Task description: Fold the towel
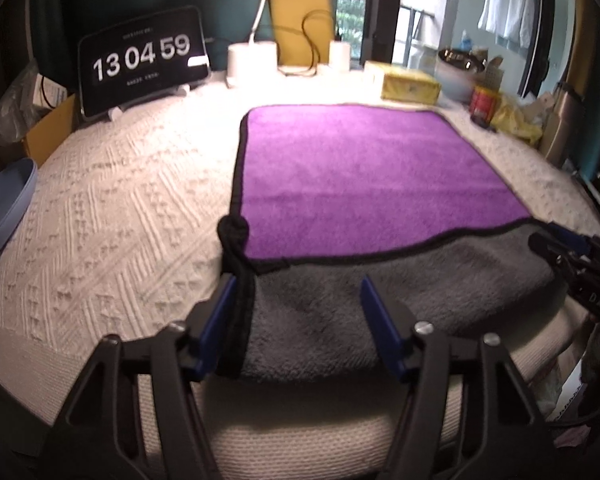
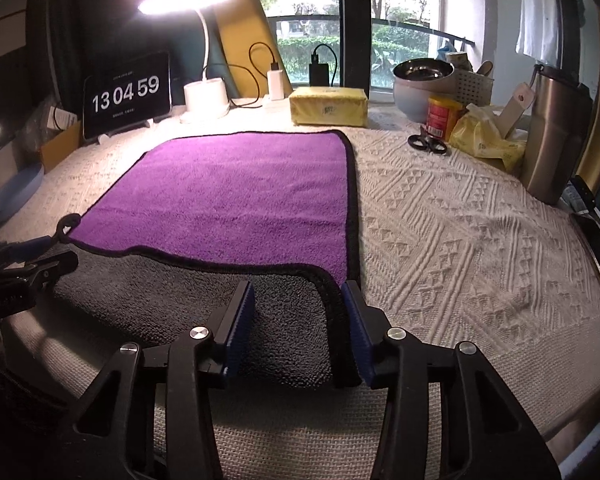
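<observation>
A towel (image 1: 372,176), purple on one face and grey on the other with black trim, lies on the white textured cloth. Its near part is turned over, grey side up (image 1: 400,300), onto the purple. My left gripper (image 1: 298,292) is open, its jaws astride the towel's near left corner. My right gripper (image 2: 300,300) is open, its jaws astride the near right corner of the towel (image 2: 228,200). Each gripper shows at the edge of the other's view: the right one (image 1: 556,248) and the left one (image 2: 32,256). A black hanging loop (image 1: 232,228) sits at the left edge.
A tablet clock (image 2: 126,94), lamp base (image 2: 206,98), yellow tissue pack (image 2: 330,106), red can (image 2: 440,118), scissors (image 2: 426,144), yellow bag (image 2: 486,140), steel tumbler (image 2: 556,132) and bowl (image 2: 422,70) line the back and right. A blue plate (image 1: 4,208) lies at the left.
</observation>
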### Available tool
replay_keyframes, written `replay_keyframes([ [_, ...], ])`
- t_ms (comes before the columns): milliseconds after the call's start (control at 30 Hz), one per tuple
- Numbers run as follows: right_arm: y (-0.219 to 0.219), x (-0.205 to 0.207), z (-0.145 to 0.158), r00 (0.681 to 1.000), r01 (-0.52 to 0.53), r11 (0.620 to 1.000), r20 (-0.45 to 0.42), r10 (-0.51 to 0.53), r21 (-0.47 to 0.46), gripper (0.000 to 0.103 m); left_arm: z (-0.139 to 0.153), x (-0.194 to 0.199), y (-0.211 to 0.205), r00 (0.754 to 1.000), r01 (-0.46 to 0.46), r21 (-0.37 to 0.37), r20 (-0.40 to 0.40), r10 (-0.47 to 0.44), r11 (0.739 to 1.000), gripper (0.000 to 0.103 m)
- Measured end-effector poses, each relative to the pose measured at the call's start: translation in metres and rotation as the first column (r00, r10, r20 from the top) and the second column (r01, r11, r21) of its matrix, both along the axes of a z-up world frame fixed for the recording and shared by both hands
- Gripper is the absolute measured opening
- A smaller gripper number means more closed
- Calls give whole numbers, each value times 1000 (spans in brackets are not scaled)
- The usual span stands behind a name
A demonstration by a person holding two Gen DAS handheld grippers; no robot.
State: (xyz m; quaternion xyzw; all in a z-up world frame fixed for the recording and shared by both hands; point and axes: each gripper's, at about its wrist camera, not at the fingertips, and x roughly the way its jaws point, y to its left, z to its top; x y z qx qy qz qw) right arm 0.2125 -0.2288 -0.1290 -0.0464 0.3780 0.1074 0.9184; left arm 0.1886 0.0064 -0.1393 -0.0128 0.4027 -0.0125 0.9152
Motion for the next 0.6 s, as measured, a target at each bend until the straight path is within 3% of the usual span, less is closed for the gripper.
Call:
replay_keyframes([
  [133,1,1,-2,1000,-8,1000,11,8,-12,47,1,-1,-3,1000,7,16,12,-7,1000,54],
  [300,5,-2,-1,999,-12,999,47,14,-41,10,4,-5,-10,999,12,63,39,-15,998,31],
  [367,4,-3,1,998,-14,999,59,17,-45,7,6,-7,-9,999,14,61,45,-17,998,19],
  [467,2,-7,7,996,-10,999,92,14,-50,6,8,-10,-6,998,20,40,58,-23,999,10],
  [600,2,-13,17,990,2,997,141,8,-71,6,14,-14,-7,996,38,26,86,-40,999,7],
])
